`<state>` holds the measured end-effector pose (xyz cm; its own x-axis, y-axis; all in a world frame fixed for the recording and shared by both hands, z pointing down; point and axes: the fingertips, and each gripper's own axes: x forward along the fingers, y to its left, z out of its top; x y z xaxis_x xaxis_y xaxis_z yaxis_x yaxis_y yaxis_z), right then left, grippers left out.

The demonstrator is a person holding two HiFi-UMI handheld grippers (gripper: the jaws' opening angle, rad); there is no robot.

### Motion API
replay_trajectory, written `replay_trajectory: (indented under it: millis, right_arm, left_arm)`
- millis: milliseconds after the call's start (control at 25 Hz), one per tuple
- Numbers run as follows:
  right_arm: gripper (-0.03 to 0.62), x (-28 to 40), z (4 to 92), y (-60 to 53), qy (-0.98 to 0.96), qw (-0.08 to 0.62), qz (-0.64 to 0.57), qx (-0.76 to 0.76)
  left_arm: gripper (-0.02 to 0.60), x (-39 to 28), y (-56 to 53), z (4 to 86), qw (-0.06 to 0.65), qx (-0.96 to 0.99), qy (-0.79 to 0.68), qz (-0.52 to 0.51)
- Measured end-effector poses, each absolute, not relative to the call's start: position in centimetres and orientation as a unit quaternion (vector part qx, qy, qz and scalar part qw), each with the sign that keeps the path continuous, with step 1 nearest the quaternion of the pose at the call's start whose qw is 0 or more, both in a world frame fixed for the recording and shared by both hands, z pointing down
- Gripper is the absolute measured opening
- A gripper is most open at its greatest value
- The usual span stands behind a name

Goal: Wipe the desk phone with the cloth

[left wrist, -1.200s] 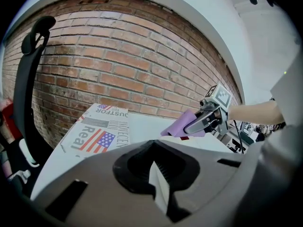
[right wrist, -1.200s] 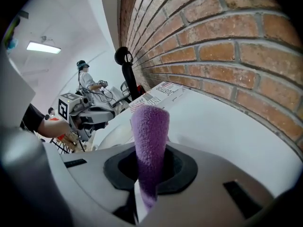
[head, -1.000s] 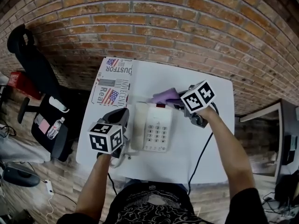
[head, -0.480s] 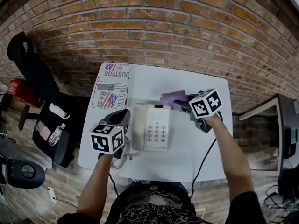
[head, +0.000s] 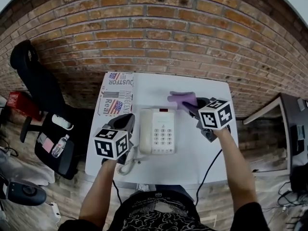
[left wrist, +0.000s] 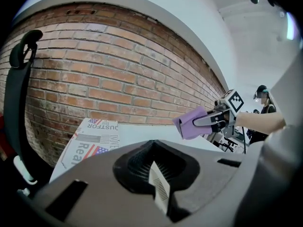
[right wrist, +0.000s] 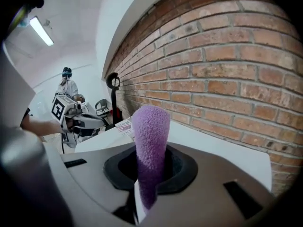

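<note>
Head view: one white table [head: 207, 158] fills the middle of the frame. On it lie one desk phone [head: 157, 131] at centre and one newspaper [head: 115, 93] at upper left. One coiled cord [head: 126, 166] is partly hidden under the left gripper [head: 126, 123], just beside the phone's left edge. The right gripper [head: 191, 106] holds one purple cloth [head: 182, 99] by the phone's upper right corner; whether the cloth touches the phone is unclear. One black chair [head: 36, 76] stands at left.

Left gripper view: its jaws are pressed together with nothing between them. The cloth shows at centre right, and the chair is cut off by the left edge.

Right gripper view: the jaws are clamped on the cloth, which stands upright. The left gripper appears small at left.
</note>
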<state>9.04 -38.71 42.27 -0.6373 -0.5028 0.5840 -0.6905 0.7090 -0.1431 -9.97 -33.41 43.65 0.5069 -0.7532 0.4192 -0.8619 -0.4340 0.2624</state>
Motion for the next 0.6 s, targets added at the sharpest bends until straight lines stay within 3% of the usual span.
replay_trajectory:
  millis: [600]
  right_arm:
    - [0.044,7.2,36.5,-31.0,-0.874,0.163,0.109,0.445]
  left_arm:
    - [0.006,-12.5,-28.7,40.8,0.177,0.848,-0.486,0.115]
